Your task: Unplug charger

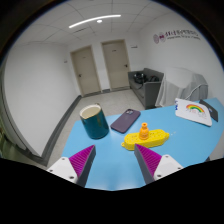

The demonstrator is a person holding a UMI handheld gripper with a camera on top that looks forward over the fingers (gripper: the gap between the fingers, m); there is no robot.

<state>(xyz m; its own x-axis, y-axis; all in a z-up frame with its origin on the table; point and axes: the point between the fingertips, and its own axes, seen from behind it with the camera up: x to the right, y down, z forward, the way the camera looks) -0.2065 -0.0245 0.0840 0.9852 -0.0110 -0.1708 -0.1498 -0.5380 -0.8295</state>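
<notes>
Both pink pads point(84, 157) sit nearest my view, spread wide with nothing between them, so my gripper point(115, 160) is open and carrying nothing as it hangs over the blue table point(110, 172). Just ahead of the fingers lies a yellow power strip point(146, 141) with a small orange charger point(144, 130) standing upright in it, a little nearer the right finger. Beyond it a dark phone point(125, 121) lies flat, and a teal cup point(95, 122) stands to its left. Farther right sits a white box with a rainbow print point(193, 109). I judge this as the approach step, nothing grasped yet. Next I need to bring the fingers forward and down around the charger, close on its sides, then pull straight up, minding that the strip may lift with it.
</notes>
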